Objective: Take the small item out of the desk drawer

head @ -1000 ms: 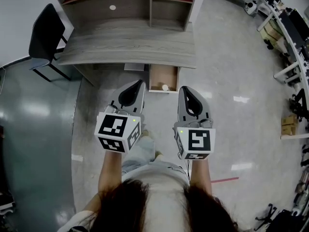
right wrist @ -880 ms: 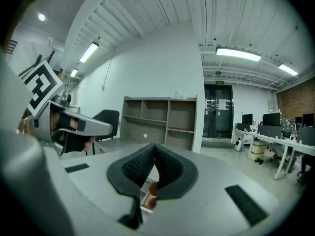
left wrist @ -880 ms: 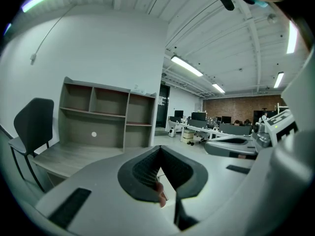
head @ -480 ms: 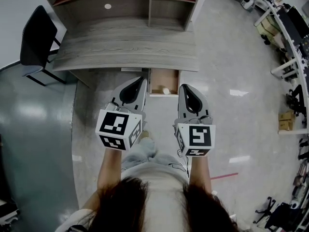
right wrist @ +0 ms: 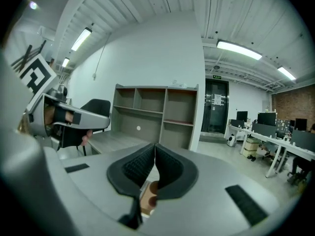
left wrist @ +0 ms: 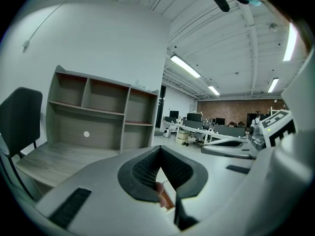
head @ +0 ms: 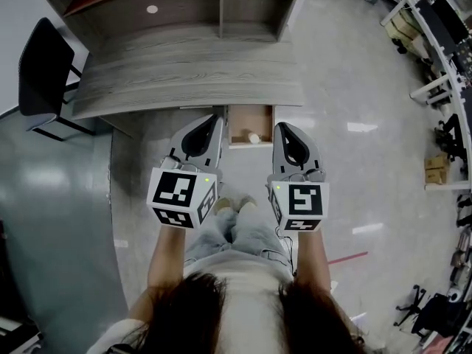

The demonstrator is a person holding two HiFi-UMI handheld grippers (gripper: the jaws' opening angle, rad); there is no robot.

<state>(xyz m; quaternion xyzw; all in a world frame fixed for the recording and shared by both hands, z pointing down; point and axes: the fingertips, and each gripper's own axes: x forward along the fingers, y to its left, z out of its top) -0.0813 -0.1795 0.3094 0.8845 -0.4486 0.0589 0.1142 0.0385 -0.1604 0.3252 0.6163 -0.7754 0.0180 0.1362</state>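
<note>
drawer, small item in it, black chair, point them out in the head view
drawer [head: 242,122], head view, bare wooden floor inside it
small item [head: 253,137], head view, its middle
chair [head: 37,68], head view, black backrest

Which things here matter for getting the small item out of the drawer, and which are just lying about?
For the job:
open drawer
small pale item inside it
left gripper and right gripper, jaws shut, both empty

Lying about:
black chair
shelf unit on the desk
workbenches at the far right
</note>
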